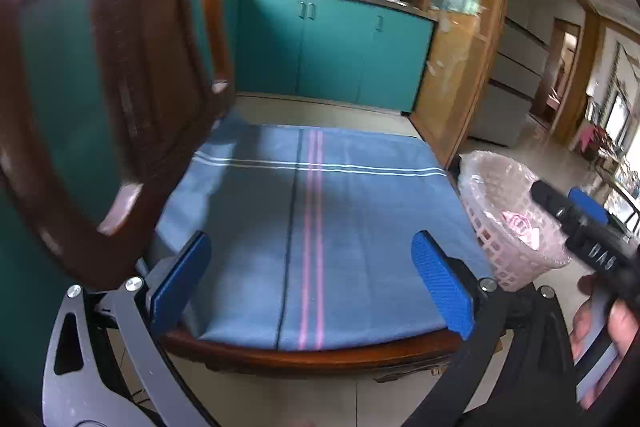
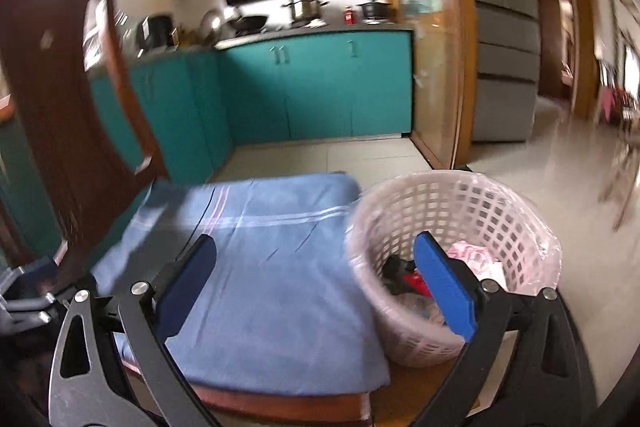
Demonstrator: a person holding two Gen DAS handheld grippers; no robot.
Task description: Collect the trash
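The pink basket (image 2: pixel 452 255), lined with a thin clear bag, stands on the floor just beside the right edge of the chair seat, which is covered by a blue cloth (image 1: pixel 312 227). All the trash I can see is already inside the basket: a crumpled pink-and-white wrapper (image 2: pixel 476 259) against its far wall, something red and something dark lower down, half hidden behind a blue pad. The cloth next to the basket shows no litter at all.

The left gripper (image 1: pixel 316 279) hangs over the cloth with its jaws spread wide and nothing between them. The right gripper (image 2: pixel 316 287) is likewise released and empty, its right pad over the basket's mouth, its left pad over the cloth.

The wrapper looks feather-light, soft and crinkly; I judge it would crush under any squeeze and is best pinched at a raised fold. The basket itself seems light, slightly springy plastic lattice; its rim is the sensible hold, though the slick liner may slide under the pads.
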